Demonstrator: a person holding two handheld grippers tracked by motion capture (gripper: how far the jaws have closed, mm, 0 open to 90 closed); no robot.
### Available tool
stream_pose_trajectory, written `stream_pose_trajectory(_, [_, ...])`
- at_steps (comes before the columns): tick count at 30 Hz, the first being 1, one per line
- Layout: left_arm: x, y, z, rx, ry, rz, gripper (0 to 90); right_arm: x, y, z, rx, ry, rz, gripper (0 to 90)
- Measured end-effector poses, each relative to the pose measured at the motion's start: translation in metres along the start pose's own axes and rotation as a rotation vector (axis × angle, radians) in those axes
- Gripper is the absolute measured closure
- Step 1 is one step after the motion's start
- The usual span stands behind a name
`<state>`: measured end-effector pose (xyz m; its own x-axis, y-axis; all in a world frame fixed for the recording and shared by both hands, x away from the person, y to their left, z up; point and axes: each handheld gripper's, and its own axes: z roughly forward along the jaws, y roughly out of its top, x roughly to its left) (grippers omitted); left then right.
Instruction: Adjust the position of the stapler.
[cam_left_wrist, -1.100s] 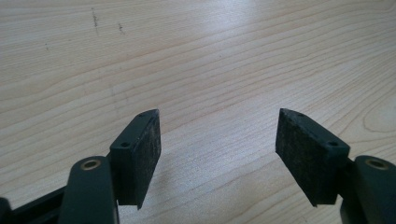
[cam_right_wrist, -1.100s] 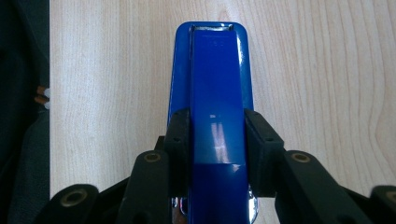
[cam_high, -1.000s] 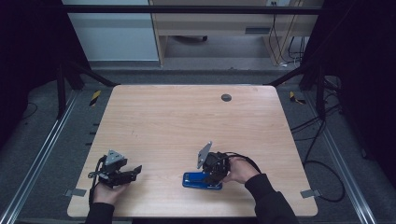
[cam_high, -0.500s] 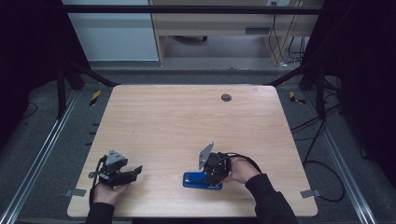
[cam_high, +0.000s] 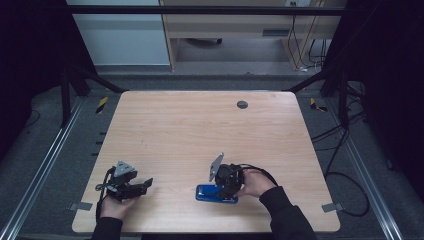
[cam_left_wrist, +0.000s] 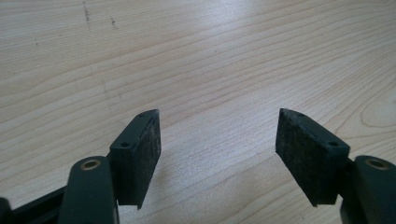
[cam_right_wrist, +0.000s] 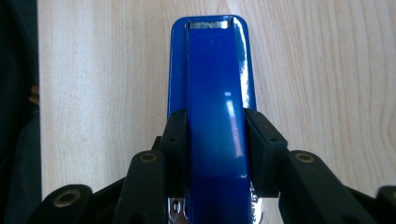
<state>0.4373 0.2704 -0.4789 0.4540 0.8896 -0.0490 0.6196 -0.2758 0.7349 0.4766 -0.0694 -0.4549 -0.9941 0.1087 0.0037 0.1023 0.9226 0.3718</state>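
while the left gripper (cam_left_wrist: 219, 154) idled open-jawed, the right gripper (cam_right_wrist: 217, 154), jaws just eased, straddled the stapler (cam_right_wrist: 212, 88) flat on the table (cam_high: 190, 125), likely steadying it.

A lab or test rig: a bare wooden table (cam_high: 200, 135) stands inside a frame of metal rails (cam_high: 42, 170) on grey carpet, with black curtains (cam_high: 30, 55) at both sides, loose cables (cam_high: 345, 150) past its right edge, and plain cabinets (cam_high: 120, 40) beyond its far edge.

Your left gripper (cam_high: 142, 184) sits low near the table's front edge, jaws wide apart with nothing between. Your right gripper (cam_high: 220, 190) points down, pads hugging both sides, jaws just eased open slightly.
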Motion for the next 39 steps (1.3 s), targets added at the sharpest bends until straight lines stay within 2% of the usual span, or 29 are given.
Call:
stream_pose_trajectory(8, [0.0, 0.0, 0.0002, 0.002, -0.002, 0.001, 31.0, 0.0021, 0.0036, 0.0014, 0.028, -0.017, -0.042, 65.8])
stream_pose_trajectory(14, [0.0003, 0.0, 0.0006, 0.005, -0.003, -0.002, 31.0, 0.0037, 0.0047, -0.0008, 0.018, -0.032, -0.095, 66.0])
stream_pose_trajectory(19, [0.0004, -0.0001, 0.0004, 0.004, -0.005, -0.002, 31.0, 0.0052, 0.0076, -0.003, 0.005, -0.017, -0.131, 65.9])
stream_pose_trajectory(25, [0.0002, 0.0, 0.0005, 0.004, -0.006, 0.0, 30.9, 0.0027, 0.0047, 0.0017, 0.02, 0.009, -0.126, 65.9])
stream_pose_trajectory(32, [-0.0003, 0.0001, 0.0006, 0.006, -0.007, 0.002, 30.9, 0.0041, 0.0044, 0.0019, 0.02, 0.002, -0.1, 64.7])
stream_pose_trajectory(34, [-0.0002, 0.0, 0.0007, 0.006, -0.008, 0.001, 31.0, 0.0041, 0.0041, 0.0019, 0.012, 0.005, -0.088, 61.9])
stream_pose_trajectory(36, [0.0, 0.0, 0.0008, 0.007, -0.008, 0.001, 30.9, 0.006, 0.0029, -0.001, -0.034, 0.002, -0.072, 56.6])
stream_pose_trajectory(39, [-0.0002, 0.0001, 0.0005, 0.005, -0.009, 0.0, 31.0, 0.0067, 0.0023, -0.0059, -0.073, -0.007, -0.057, 56.6])
